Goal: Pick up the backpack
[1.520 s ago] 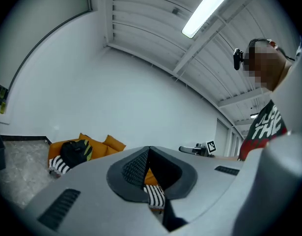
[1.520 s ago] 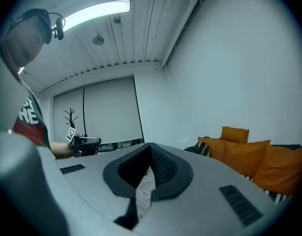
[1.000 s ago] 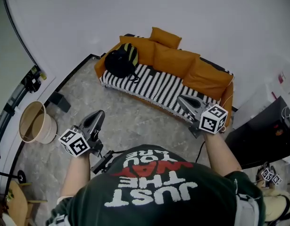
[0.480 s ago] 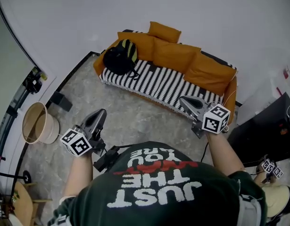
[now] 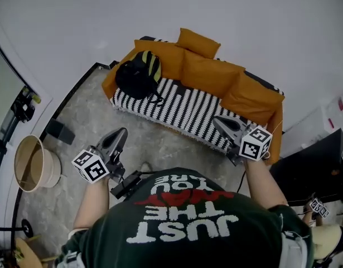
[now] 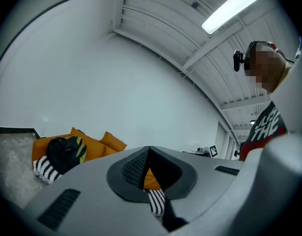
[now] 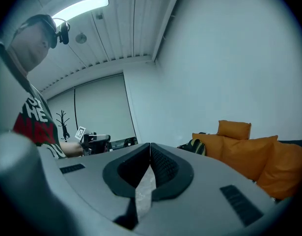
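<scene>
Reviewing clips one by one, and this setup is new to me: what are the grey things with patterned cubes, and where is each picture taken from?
They are hand-held tongs, one per hand; the cubes belong to them. The head view looks down from the person's head, showing the left tongs and right tongs. The other two pictures come from cameras on the tongs themselves. Both are shut, holding nothing. A black and yellow backpack sits untouched on the left end of an orange sofa.

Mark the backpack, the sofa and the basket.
backpack (image 5: 136,75): head view, middle of its black body.
sofa (image 5: 207,71): head view, orange back cushion.
basket (image 5: 29,163): head view, its inner wall.
</scene>
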Action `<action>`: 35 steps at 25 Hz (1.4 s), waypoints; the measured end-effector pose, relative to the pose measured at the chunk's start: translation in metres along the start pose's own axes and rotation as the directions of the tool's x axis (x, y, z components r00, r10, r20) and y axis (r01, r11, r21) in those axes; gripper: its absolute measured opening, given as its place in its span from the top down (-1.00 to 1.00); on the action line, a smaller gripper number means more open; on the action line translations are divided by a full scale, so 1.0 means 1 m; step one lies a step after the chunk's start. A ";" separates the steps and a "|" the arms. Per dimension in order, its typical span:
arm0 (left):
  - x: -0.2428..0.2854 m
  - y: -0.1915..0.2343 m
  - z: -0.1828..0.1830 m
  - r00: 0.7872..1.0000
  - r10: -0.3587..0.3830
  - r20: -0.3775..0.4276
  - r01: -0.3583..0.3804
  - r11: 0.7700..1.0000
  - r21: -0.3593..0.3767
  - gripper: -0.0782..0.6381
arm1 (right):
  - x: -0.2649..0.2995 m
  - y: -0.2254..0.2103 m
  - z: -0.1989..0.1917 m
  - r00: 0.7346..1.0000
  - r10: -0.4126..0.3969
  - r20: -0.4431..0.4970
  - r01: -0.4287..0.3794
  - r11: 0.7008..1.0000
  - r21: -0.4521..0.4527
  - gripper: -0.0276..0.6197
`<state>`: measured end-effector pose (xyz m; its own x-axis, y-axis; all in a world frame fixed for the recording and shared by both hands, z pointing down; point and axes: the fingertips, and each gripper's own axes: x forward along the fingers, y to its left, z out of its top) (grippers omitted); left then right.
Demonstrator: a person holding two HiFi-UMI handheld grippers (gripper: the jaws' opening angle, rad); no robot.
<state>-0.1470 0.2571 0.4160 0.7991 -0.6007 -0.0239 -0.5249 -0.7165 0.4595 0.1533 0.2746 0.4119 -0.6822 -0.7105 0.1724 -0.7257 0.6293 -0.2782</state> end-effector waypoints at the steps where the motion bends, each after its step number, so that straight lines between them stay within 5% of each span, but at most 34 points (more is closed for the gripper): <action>1: 0.009 0.023 0.010 1.000 -0.008 -0.005 0.008 1.000 -0.004 0.75 | 0.023 -0.007 0.007 1.000 -0.006 0.005 0.006 1.000 0.005 0.83; 9: 0.066 0.174 0.101 0.996 -0.059 -0.066 0.061 0.998 0.023 0.75 | 0.183 -0.055 0.070 0.999 -0.028 0.014 0.028 0.999 0.035 0.82; 17: 0.112 0.252 0.117 0.994 -0.059 -0.095 0.058 0.998 -0.014 0.75 | 0.255 -0.114 0.085 0.999 -0.045 -0.022 0.046 0.997 0.068 0.82; 26: 0.197 0.297 0.118 0.989 0.088 -0.118 -0.087 0.996 0.020 0.75 | 0.313 -0.233 0.099 0.996 0.091 -0.021 -0.088 0.990 0.111 0.82; 35: 0.299 0.346 0.078 0.938 0.262 -0.227 -0.276 0.961 -0.030 0.75 | 0.393 -0.320 0.117 0.955 0.285 -0.083 -0.277 0.956 0.101 0.82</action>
<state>-0.1126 -0.1986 0.4985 0.6783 -0.6710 0.2993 -0.7160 -0.5122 0.4744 0.1278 -0.2424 0.4575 -0.8659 -0.4725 0.1640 -0.4955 0.7662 -0.4092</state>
